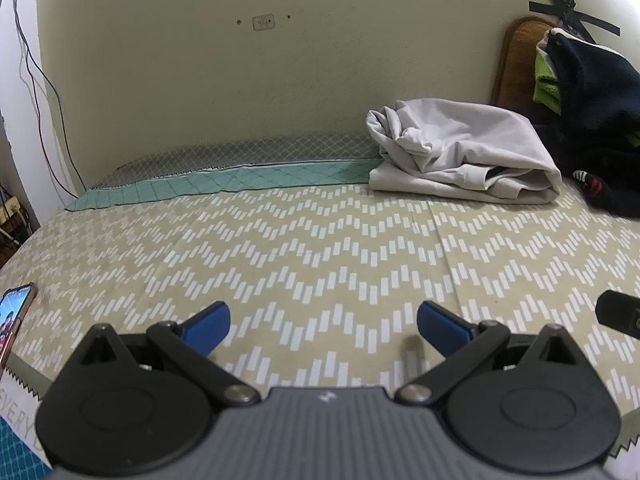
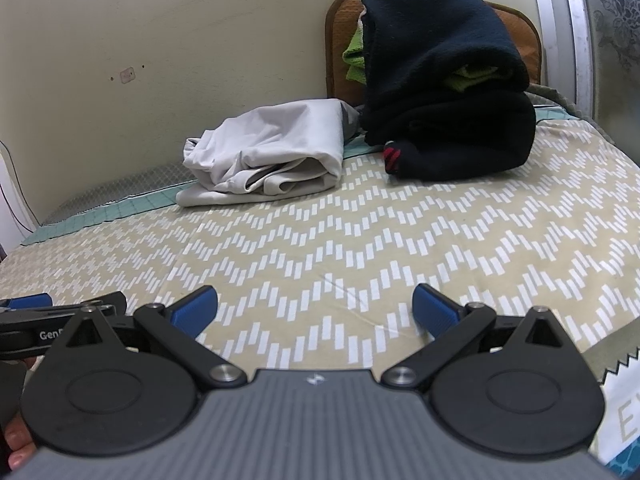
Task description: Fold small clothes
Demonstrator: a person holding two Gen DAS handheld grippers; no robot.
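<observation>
A crumpled light grey garment (image 1: 460, 152) (image 2: 268, 152) lies at the far side of the bed, against the wall. To its right is a pile of dark navy clothes (image 1: 592, 120) (image 2: 444, 92) with some green fabric in it. My left gripper (image 1: 323, 326) hovers open over the bare chevron bedsheet (image 1: 320, 248), well short of the garment, nothing between its blue fingers. My right gripper (image 2: 315, 312) is also open and empty above the sheet (image 2: 360, 232). The left gripper's side (image 2: 60, 320) shows at the left of the right wrist view.
A phone (image 1: 12, 316) lies at the bed's left edge. A teal quilted cover (image 1: 224, 184) runs along the wall. A brown headboard (image 2: 340, 32) stands behind the dark pile. Cables (image 1: 36, 92) hang down the wall at left. A metal window frame (image 2: 560, 32) is at far right.
</observation>
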